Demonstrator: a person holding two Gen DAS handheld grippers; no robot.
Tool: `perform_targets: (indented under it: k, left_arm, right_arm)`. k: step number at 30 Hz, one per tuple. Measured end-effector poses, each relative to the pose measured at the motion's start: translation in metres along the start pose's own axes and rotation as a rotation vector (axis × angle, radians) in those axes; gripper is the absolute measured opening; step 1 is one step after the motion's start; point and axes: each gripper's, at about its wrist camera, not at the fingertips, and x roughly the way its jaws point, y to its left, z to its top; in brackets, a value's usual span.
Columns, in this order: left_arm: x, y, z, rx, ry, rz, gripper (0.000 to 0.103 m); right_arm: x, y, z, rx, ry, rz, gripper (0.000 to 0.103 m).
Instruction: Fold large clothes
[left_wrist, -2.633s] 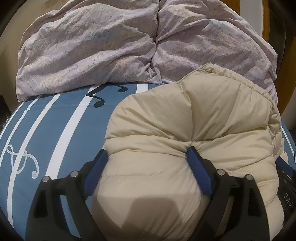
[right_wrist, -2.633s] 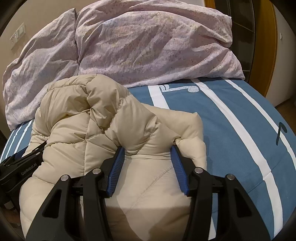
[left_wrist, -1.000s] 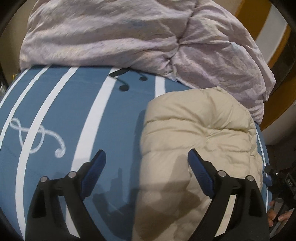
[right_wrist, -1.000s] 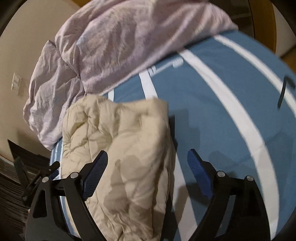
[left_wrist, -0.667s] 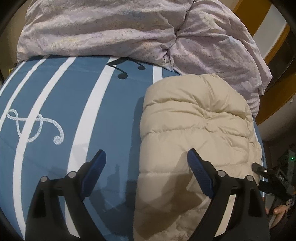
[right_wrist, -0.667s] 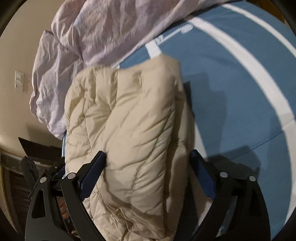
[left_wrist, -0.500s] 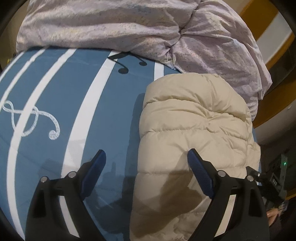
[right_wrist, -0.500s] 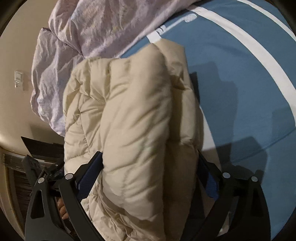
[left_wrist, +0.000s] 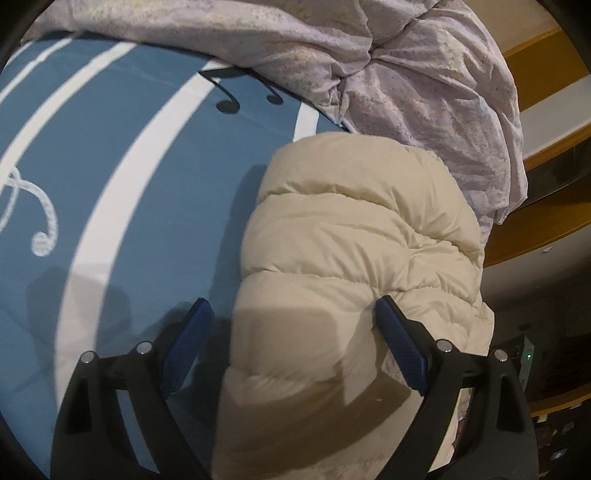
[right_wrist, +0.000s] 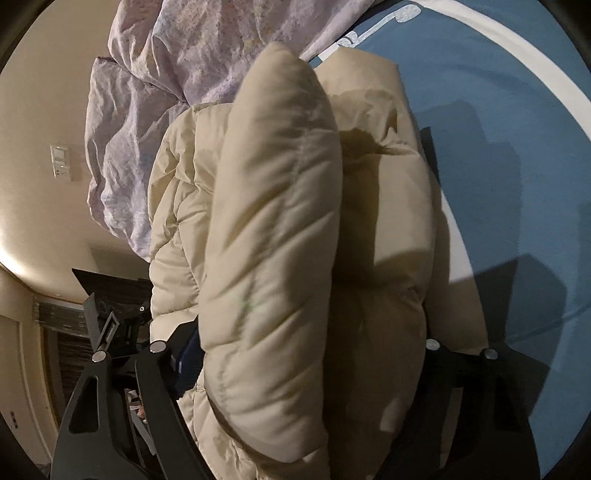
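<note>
A folded cream puffer jacket (left_wrist: 354, 258) lies on the blue bed sheet (left_wrist: 122, 206). My left gripper (left_wrist: 291, 339) is open, its jaws wide; the jacket's near edge bulges between them and the right pad (left_wrist: 397, 343) touches the fabric. In the right wrist view the jacket (right_wrist: 280, 229) fills the frame and bulges between the wide jaws of my right gripper (right_wrist: 306, 369). Its left pad (right_wrist: 186, 363) presses against the jacket's side; the right pad is hidden behind the fabric.
A crumpled lilac duvet (left_wrist: 369, 66) is heaped at the head of the bed, touching the jacket's far end. The sheet has white stripes and music notes (left_wrist: 229, 105). The bed's right edge and a wooden frame (left_wrist: 535, 229) lie beside the jacket.
Both grippers had let go of the jacket and drawn back. Now both have moved in on the folded jacket from either side; the right one is deep against it.
</note>
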Motion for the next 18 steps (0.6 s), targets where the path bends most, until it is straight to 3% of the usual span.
perform_targets:
  k: [3,7,11,14,18]
  left_arm:
    - [0.008,0.003,0.002,-0.052,0.018,-0.056,0.087]
    - [0.005,0.004,0.003,-0.091,0.011,-0.100,0.064]
    - [-0.011,0.001,0.012,-0.093,-0.020,-0.119,0.040]
    - [-0.031,0.003,0.022,-0.093,-0.068,-0.132,0.032]
    - [-0.058,0.008,0.036,-0.093,-0.138,-0.123,0.032]
  right_arm:
    - [0.002,-0.004,0.001,0.012,0.014,0.032,0.069]
    - [0.001,-0.006,0.002,0.019,0.010,0.101,0.050]
    - [0.001,0.000,0.007,0.001,0.002,0.160,0.040]
    - [0.007,0.012,0.014,-0.017,0.009,0.205,0.037]
    - [0.022,0.036,0.024,-0.057,0.031,0.251,0.037]
